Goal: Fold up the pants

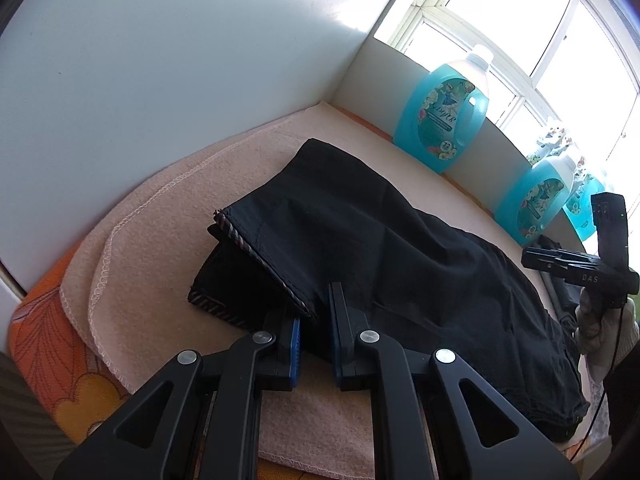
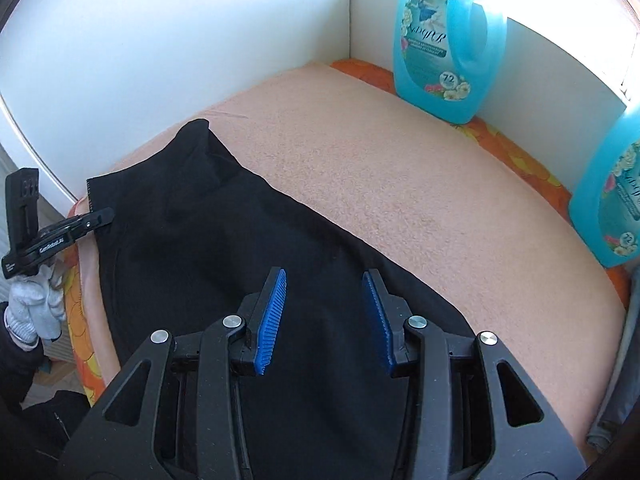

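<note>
Left wrist view: the left gripper (image 1: pixel 318 330) sits low over the near edge of the black pants (image 1: pixel 384 248), its blue-padded fingers (image 1: pixel 295 342) set a narrow gap apart with a fold of the dark cloth running between them; whether the pads actually pinch the cloth cannot be told. The pants lie folded on a pale pink blanket (image 1: pixel 160 248), with the hem end, showing a striped inner lining (image 1: pixel 236 236), doubled over on the left. Under the blanket an orange flowered cover (image 1: pixel 52 340) shows at the left edge. Against the white wall (image 1: pixel 180 60) and window sill stand two turquoise fabric softener bottles (image 1: pixel 444 112), a third partly visible behind. At the far right the right gripper (image 1: pixel 580 268) appears side-on, held by a hand in a light glove (image 1: pixel 600 328), near the other end of the pants.

Right wrist view: the right gripper (image 2: pixel 324 312) hovers over the pants (image 2: pixel 224 248) with its jaws wide apart, blue ribbed pads (image 2: pixel 272 320) facing each other and nothing between them. The pants stretch from under the gripper away to the upper left on the pink blanket (image 2: pixel 420 200). At the left edge the left gripper (image 2: pixel 100 216) touches the pants' hem, gripped by a gloved hand (image 2: pixel 36 304). Two softener bottles (image 2: pixel 444 40) stand by the wall on the right.
</note>
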`<state>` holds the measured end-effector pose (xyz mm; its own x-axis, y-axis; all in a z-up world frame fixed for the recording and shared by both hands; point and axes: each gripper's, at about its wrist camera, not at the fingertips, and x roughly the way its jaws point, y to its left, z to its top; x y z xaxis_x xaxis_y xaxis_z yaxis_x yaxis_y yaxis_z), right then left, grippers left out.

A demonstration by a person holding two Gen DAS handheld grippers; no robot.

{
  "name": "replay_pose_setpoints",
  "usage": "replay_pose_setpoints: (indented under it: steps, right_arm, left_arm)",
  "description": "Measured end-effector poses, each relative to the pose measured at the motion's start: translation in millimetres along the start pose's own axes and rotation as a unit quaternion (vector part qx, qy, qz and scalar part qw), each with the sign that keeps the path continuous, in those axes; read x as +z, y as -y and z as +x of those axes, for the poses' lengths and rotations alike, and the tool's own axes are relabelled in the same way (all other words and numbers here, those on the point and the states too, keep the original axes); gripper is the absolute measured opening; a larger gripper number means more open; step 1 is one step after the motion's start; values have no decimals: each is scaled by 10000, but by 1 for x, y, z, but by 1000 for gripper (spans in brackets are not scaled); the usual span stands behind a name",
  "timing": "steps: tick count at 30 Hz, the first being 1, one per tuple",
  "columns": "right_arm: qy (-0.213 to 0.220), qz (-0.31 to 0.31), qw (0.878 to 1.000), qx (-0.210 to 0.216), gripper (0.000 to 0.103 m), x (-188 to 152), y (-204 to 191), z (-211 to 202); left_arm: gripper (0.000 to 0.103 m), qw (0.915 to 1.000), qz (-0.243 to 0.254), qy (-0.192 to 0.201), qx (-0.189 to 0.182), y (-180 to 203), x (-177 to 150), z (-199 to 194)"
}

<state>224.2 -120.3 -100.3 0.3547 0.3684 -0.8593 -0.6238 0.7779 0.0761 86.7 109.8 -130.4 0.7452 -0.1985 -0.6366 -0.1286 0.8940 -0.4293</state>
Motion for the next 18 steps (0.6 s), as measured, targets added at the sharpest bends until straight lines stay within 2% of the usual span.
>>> replay_pose_setpoints:
  steps: [6,7,8,9,11,15,16,17,18]
  right_arm:
    - [-288,-10,9987,425,42,11,2,48]
    - [-272,-51,9985,468,35,11,0,49]
    - [-249,-107,9985,468,19,11,-3,49]
    - [-255,-136,9982,528,9,11,-6,47]
    - [-211,-190,9973,670,4,11,-11,41]
    - [34,-465,9983,345,4,16,-17,31]
    - [11,-412,9988,257,11,19,-14,32]
    - [-77,-339,9990,290,34,24,-10,36]
    - [-151,-255,9987,405,52,25,-6,40]
  left_arm:
    - [10,10000,33,21,26,2,0,3]
    - [10,10000,25,31,18,1,0,3]
    - [10,10000,12,36,10,1,0,3]
    - [10,10000,-16,46,-6,-1,0,3]
    - [10,10000,-42,50,-37,-3,-1,2]
    - [10,10000,-31,68,-56,-4,-2,0]
    - [10,9999,-36,73,-61,-4,-1,0]
    - [10,9999,-44,79,-66,-4,-2,-1]
    - [10,9999,-49,84,-67,-5,-2,-1]
